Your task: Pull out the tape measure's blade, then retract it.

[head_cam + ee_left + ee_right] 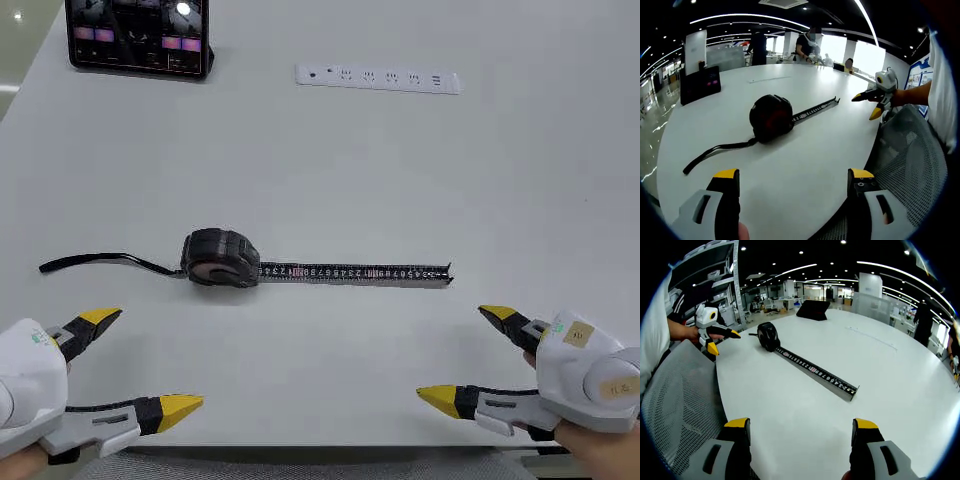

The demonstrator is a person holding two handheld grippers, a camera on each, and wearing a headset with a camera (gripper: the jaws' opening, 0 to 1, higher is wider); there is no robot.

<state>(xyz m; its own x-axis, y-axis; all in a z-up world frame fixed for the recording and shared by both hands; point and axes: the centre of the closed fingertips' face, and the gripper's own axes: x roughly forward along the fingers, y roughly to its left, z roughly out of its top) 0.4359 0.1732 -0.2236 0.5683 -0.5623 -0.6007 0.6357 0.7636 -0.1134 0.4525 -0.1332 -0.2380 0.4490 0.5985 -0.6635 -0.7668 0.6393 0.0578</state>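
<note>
The tape measure [220, 259] lies at the centre left of the head view on the white table [350, 170]. Its case is black and round. The blade [355, 273] is pulled out flat toward the right, and a black strap [95, 262] trails left. The left gripper [155, 358] at lower left and the right gripper [452, 352] at lower right both have their jaws spread and hold nothing.

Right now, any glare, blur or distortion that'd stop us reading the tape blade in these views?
Head view: even light, faint shadows, no glare; blade sharp but its numerals tiny. Left gripper view: heavy fisheye curvature, background windows blown out, blade foreshortened. Right gripper view: same curvature, numerals clearest here.
</note>
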